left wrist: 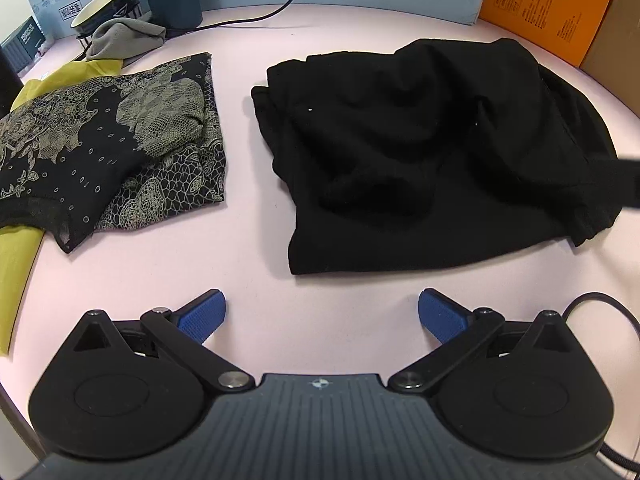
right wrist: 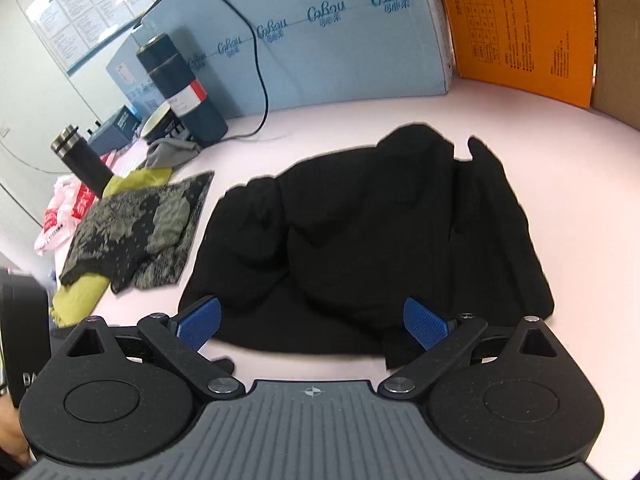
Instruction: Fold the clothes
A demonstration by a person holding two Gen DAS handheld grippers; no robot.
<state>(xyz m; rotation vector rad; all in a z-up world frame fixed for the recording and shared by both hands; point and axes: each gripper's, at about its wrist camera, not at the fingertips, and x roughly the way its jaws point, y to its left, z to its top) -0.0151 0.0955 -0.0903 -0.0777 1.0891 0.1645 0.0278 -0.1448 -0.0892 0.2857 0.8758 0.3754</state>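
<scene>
Across the pale pink counter (left wrist: 256,240) lay a rumpled black garment (left wrist: 420,152), its near hem straight and its right side bunched towards the counter's curved rim. Bare counter ran between that hem and the left gripper (left wrist: 322,314), whose jaws were spread wide, holding nothing. The right gripper (right wrist: 312,322) hovered over the garment's near edge, jaws likewise spread and empty, blue pads (right wrist: 200,322) above the cloth. Left of the garment, across a narrow strip of bare counter, sat a folded patterned cloth (left wrist: 108,148) on a yellow-green one (left wrist: 16,256). Far left stood a bowl (left wrist: 108,4), a grey rag (left wrist: 124,38) and a dark cylinder (right wrist: 180,88); a blue box (right wrist: 332,32) and an orange board (right wrist: 520,28) closed the far side.
</scene>
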